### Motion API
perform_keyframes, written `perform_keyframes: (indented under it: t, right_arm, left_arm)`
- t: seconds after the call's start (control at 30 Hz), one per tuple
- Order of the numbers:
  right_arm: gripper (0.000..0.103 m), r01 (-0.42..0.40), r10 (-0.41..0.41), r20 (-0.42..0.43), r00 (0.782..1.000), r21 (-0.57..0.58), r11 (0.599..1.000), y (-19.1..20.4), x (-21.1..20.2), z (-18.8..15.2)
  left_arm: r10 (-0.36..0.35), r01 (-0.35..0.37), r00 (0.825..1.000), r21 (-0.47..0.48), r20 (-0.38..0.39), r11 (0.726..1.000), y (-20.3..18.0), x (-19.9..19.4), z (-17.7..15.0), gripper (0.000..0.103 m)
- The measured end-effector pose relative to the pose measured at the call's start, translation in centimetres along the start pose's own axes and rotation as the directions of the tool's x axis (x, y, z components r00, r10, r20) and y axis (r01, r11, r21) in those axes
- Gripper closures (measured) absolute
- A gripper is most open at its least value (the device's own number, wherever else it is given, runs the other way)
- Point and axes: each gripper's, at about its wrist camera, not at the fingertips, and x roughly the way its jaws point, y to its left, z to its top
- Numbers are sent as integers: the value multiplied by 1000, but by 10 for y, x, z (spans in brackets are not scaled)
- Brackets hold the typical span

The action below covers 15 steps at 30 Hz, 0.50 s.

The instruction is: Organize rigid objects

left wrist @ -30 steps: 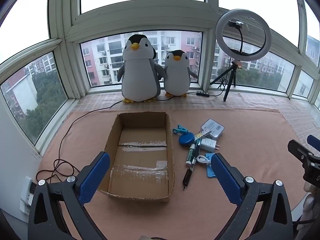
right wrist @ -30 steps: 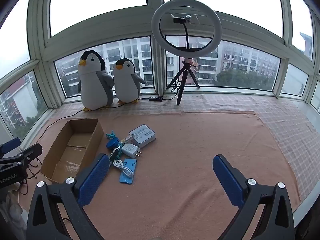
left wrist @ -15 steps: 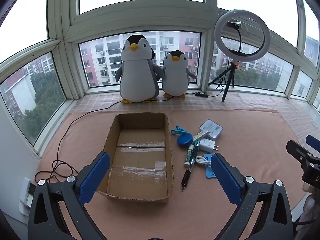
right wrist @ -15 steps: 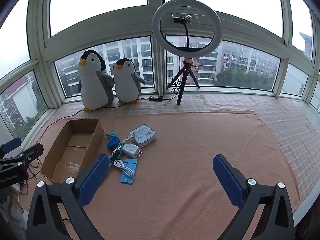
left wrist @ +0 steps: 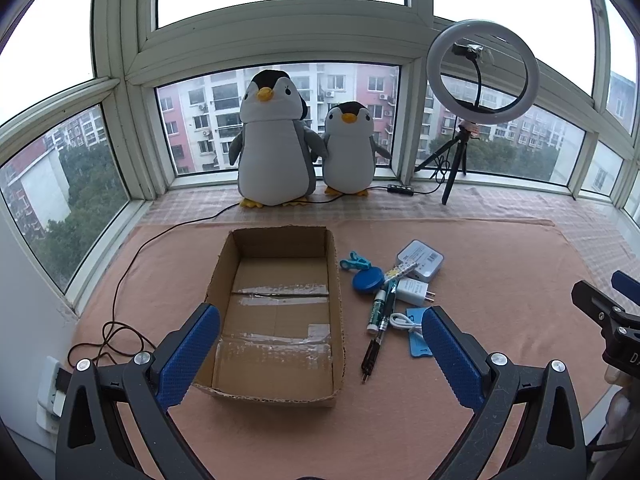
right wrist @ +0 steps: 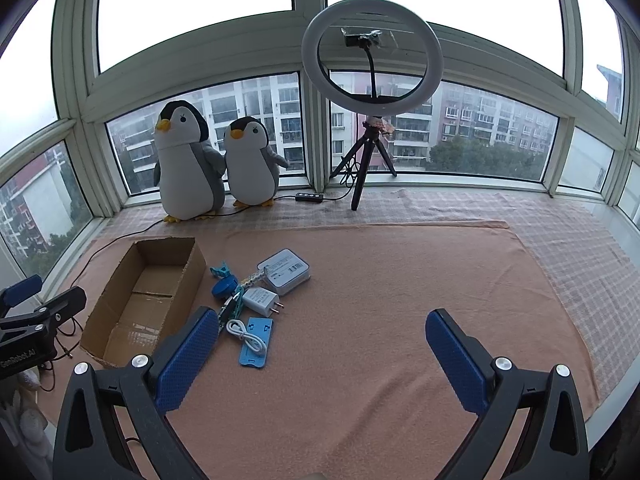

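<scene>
Pens (left wrist: 380,312) partly overlap; labels unreadable.

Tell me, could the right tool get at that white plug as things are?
Probably yes. The right tool is open and empty, and the plug lies uncovered on the cloth ahead to its left, though a pen and cable crowd it.

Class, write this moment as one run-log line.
stage: pre-grasp | left gripper: open, empty | right gripper: open, empty | cardboard box: empty | small items: on mat beside box
</scene>
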Motion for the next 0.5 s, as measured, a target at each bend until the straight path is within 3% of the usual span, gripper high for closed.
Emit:
perform_keyframes:
  t: [0.5]
  right_arm:
    - [1,-2,2,-6,1000,-2,1000,0,1,-1]
  left_arm:
    - [1,-1,1000,-5,-3,1000,2,1,1,1]
